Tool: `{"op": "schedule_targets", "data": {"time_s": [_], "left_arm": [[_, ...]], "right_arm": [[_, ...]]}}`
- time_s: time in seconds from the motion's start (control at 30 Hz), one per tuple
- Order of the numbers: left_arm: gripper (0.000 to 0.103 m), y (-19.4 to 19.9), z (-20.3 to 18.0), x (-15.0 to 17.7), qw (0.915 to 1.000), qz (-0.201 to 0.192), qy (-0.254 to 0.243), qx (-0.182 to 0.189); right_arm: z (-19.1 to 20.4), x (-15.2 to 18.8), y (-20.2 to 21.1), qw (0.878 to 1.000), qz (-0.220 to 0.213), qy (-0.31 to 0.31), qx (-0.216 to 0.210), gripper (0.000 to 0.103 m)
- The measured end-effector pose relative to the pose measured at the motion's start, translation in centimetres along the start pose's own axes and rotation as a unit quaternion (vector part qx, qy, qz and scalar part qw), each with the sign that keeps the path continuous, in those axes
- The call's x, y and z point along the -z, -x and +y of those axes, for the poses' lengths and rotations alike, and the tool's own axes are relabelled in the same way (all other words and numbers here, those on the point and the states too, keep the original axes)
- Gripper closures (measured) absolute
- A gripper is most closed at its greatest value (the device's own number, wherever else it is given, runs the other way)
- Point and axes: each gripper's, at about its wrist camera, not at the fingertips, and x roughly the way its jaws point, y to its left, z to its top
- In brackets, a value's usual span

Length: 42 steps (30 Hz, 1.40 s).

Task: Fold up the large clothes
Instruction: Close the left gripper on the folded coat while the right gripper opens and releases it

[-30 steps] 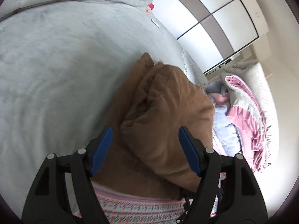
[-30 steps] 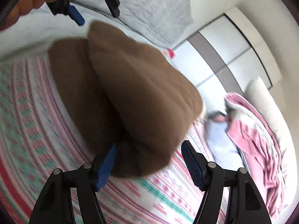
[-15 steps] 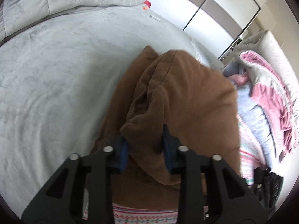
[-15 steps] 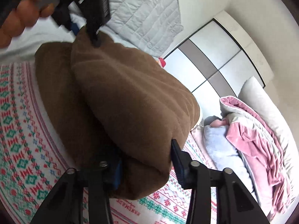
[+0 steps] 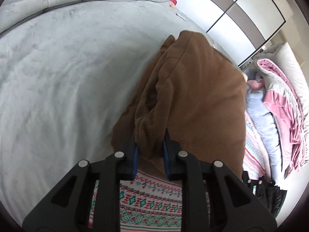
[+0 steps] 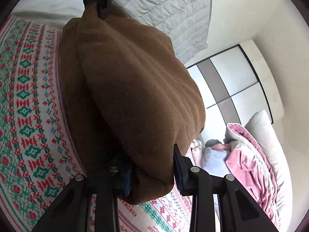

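On patterned cloth [image 6: 135,215]: "HANDMA…" lettering

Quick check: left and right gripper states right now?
Left gripper: jaws just closing, shut on the folded brown fleece garment.
Right gripper: jaws just closing, shut on the same garment.

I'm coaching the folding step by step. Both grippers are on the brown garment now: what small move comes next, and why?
Probably lift both ends together. The left gripper and right gripper have just been closing, and each now pinches a bunched end of the brown garment, which sags between them over the patterned blanket. Raising it evenly should let it hang clear for the next fold.
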Motion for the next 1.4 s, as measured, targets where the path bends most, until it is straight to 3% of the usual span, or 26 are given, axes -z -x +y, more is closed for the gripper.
{"op": "schedule_targets", "data": {"time_s": [0.13,0.3,0.4,0.53,0.67,0.8,0.93,1.13,1.3,1.4], "left_arm": [[0.078,-1.0,-0.4,0.6,0.9994,0.013,-0.019,-0.025],[0.076,-1.1,0.0,0.6,0.9995,0.028,-0.006,-0.015],[0.065,-1.1,0.1,0.3,0.9994,0.033,-0.003,-0.012],[0.059,1.3,0.9,-0.7,0.999,0.002,0.018,0.04],[0.059,3.4,0.2,-1.6,0.998,-0.059,-0.005,0.022],[0.057,3.5,-1.5,-2.0,0.9955,-0.075,-0.041,0.041],[0.054,0.9,-2.7,-2.2,0.9948,-0.045,-0.081,-0.04],[0.055,-2.3,-0.8,-2.0,0.9989,0.018,-0.042,-0.014],[0.056,-2.3,-0.6,-1.9,0.9985,0.029,-0.043,-0.017],[0.056,-2.5,-1.0,-1.6,0.9985,0.033,-0.04,-0.016]], "right_arm": [[-0.2,0.3,-0.4,1.0,0.005,0.009,-0.017,0.07],[-0.5,1.0,-1.1,1.0,0.003,0.003,-0.029,0.07],[-0.7,1.1,-1.3,0.999,0.005,-0.001,-0.039,0.07],[-1.7,1.5,-1.8,0.998,0.004,-0.013,-0.053,0.07],[-2.2,2.1,-2.1,0.999,-0.004,-0.005,-0.054,0.07],[-2.1,2.3,-2.3,0.999,-0.012,0.002,-0.048,0.071],[-2.2,2.4,-2.4,0.999,-0.013,-0.001,-0.042,0.071],[-2.1,2.2,-1.6,0.999,-0.015,0.002,-0.036,0.068],[-5.2,2.7,-0.6,0.991,0.001,-0.052,-0.125,0.065],[-7.5,3.9,-0.5,0.974,0.031,-0.101,-0.199,0.064]]}}
